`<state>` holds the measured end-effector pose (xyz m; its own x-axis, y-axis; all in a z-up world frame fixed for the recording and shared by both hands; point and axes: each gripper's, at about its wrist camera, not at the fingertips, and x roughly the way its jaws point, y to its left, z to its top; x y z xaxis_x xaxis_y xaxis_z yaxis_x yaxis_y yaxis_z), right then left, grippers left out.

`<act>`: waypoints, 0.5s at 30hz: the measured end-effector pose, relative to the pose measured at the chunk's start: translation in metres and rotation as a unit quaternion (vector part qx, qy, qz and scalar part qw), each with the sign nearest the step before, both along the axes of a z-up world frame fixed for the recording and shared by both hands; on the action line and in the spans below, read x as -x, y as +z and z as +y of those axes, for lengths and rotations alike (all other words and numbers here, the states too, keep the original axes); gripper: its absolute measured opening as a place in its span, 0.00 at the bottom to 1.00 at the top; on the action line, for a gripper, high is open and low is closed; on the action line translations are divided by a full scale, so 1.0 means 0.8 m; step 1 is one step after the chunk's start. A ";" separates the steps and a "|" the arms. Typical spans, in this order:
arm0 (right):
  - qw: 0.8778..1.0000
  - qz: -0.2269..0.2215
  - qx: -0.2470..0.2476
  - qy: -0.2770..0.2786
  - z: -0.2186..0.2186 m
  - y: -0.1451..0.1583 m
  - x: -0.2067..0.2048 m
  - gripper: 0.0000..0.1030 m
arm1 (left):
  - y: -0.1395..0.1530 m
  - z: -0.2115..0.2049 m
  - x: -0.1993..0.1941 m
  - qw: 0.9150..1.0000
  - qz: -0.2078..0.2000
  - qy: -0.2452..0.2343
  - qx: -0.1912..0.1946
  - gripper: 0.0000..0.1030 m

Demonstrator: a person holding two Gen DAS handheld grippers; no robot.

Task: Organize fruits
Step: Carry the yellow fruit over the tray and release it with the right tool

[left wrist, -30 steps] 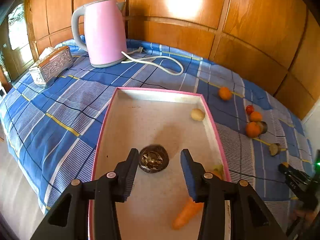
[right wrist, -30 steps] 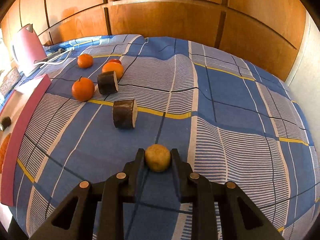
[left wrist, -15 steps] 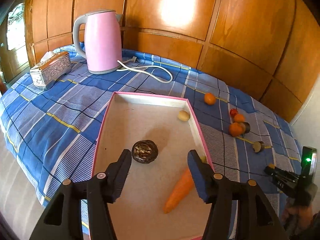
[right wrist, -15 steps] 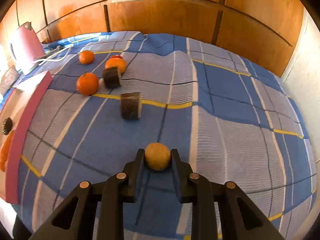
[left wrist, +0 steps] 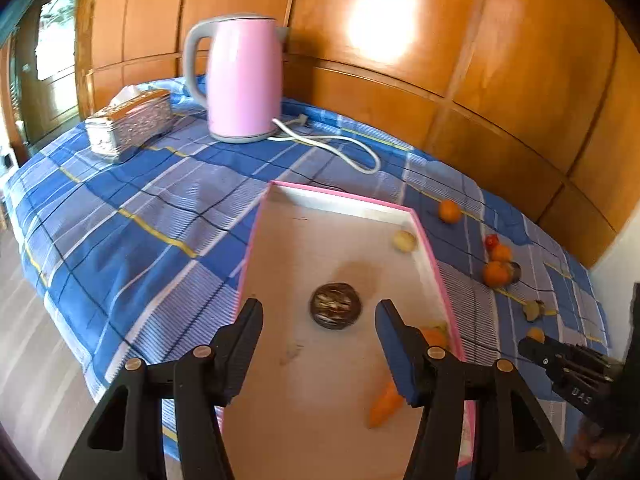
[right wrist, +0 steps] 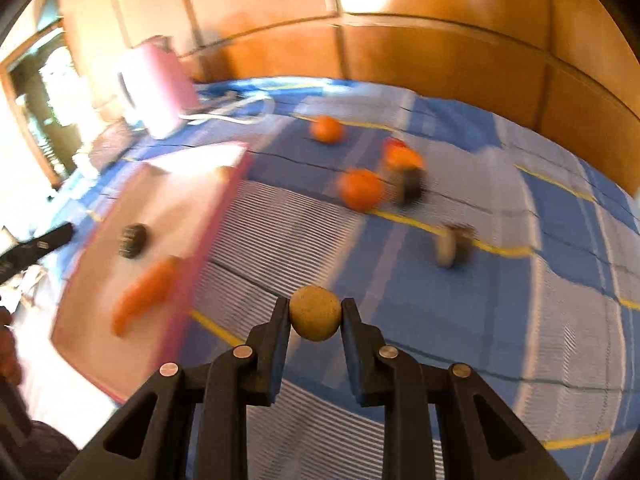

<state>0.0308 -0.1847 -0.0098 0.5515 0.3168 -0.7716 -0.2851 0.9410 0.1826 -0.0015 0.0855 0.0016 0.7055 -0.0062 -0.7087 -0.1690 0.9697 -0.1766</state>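
Right claw (right wrist: 315,314) clamping a round tan fruit (right wrist: 315,313) between both fingers, hanging above the blue checked cloth (right wrist: 460,312), just right of the pink-rimmed tray (right wrist: 212,236). Left claw (left wrist: 319,322) gaping wide, gripping nothing, hovering over the tray's floor near a dark round fruit (left wrist: 335,305). Carrot (left wrist: 386,402) lying in tray; oranges (right wrist: 360,189) sitting on cloth beyond.

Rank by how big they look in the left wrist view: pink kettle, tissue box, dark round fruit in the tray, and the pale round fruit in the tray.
1. pink kettle
2. tissue box
3. dark round fruit
4. pale round fruit

The dark fruit lies nearer the camera than the pale one, so their true size difference is unsure.
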 end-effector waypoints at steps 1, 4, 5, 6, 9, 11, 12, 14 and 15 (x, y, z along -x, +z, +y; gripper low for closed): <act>1.000 -0.004 -0.002 0.015 0.014 0.005 -0.004 0.24 | -0.001 0.004 0.000 1.000 0.000 0.003 -0.001 0.57; 0.999 -0.007 -0.011 0.052 0.052 0.014 -0.016 0.24 | -0.003 0.015 0.002 1.000 0.003 0.015 -0.001 0.57; 0.998 -0.006 -0.015 0.063 0.064 0.016 -0.020 0.24 | -0.005 0.018 0.001 1.000 0.005 0.019 -0.001 0.57; 0.997 -0.006 -0.017 0.072 0.076 0.017 -0.023 0.24 | -0.006 0.021 0.001 1.000 0.006 0.022 -0.001 0.58; 0.995 -0.006 -0.018 0.094 0.106 0.018 -0.034 0.24 | -0.008 0.024 -0.001 1.000 0.010 0.024 -0.001 0.58; 0.994 -0.009 -0.013 0.106 0.124 0.017 -0.041 0.24 | -0.009 0.026 -0.002 1.000 0.011 0.024 0.001 0.58; 0.994 -0.008 -0.010 0.109 0.133 0.016 -0.045 0.24 | -0.008 0.026 -0.003 1.000 0.012 0.024 0.002 0.58; 0.993 -0.004 -0.012 0.114 0.148 0.013 -0.054 0.24 | -0.008 0.026 -0.003 1.000 0.011 0.022 0.000 0.58; 0.993 -0.004 -0.011 0.115 0.150 0.014 -0.055 0.24 | -0.007 0.025 -0.003 1.000 0.011 0.021 -0.002 0.58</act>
<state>0.0748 -0.0647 0.0013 0.4684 0.4526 -0.7588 -0.4937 0.8463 0.2001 0.0011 0.1055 -0.0040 0.6897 0.0263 -0.7236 -0.2134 0.9623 -0.1684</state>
